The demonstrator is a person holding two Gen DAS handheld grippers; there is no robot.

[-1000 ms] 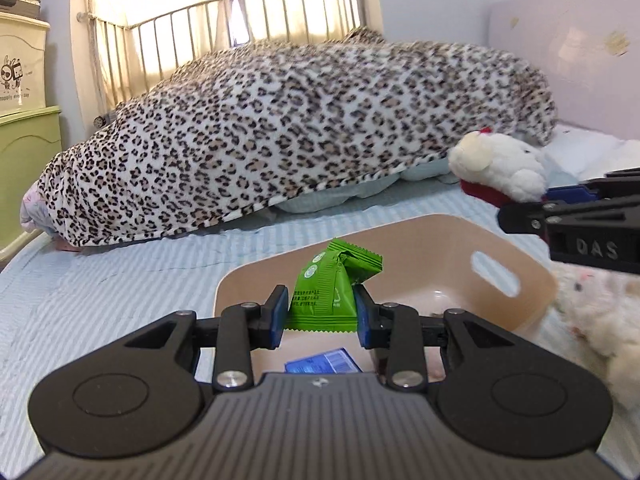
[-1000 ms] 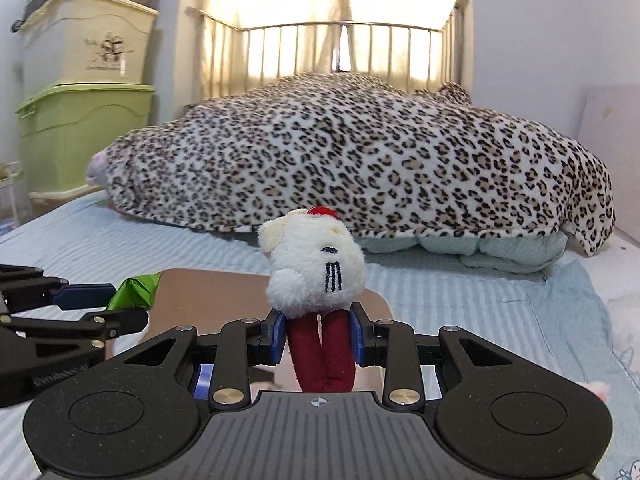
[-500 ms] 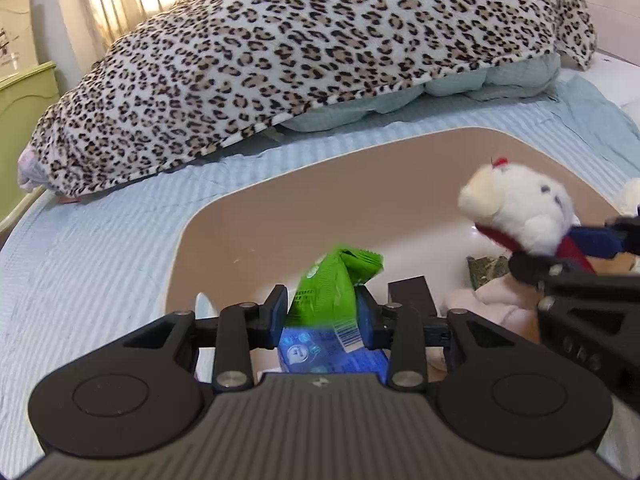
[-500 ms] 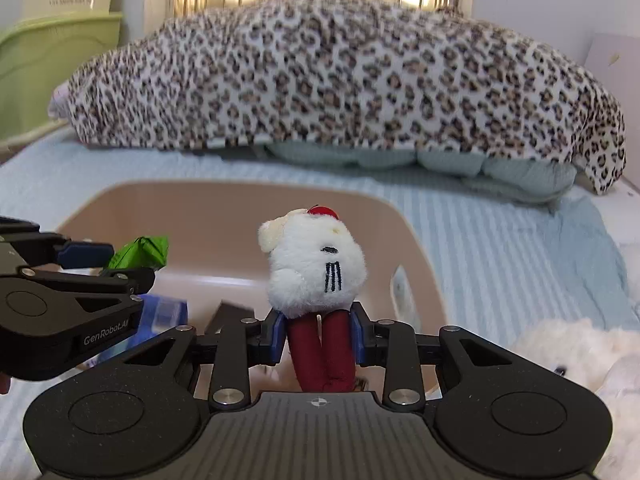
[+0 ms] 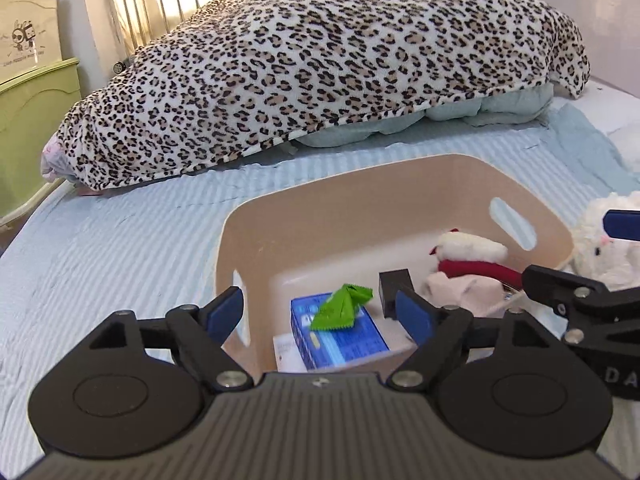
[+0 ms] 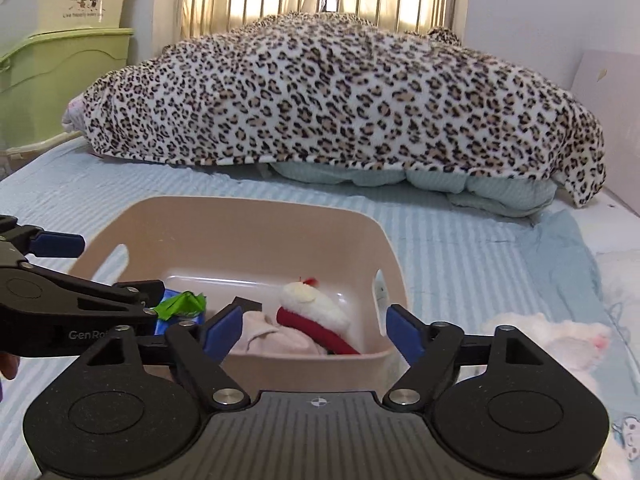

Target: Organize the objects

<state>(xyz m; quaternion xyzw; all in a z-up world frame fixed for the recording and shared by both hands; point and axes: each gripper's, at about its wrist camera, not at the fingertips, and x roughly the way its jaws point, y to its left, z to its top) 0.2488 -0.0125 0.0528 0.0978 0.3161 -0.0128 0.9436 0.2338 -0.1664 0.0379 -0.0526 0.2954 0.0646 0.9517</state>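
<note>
On the striped bed sheet (image 6: 480,248), in front of the leopard blanket (image 6: 340,96), the tan bin (image 6: 248,216) sits at my twelve o'clock, and the fluffy white plush (image 6: 548,340) still outside it lies at three o'clock just beside its wall; I judge it light, soft and squashy, best pinched deep around the body. Inside the bin, the small red-and-white plush (image 6: 316,308) lies on a pink cloth, with the green packet (image 5: 342,306), light and crinkly, on the blue box (image 5: 340,336). My left claw (image 5: 320,308) and right claw (image 6: 312,328) both hang spread wide, holding nothing.
</note>
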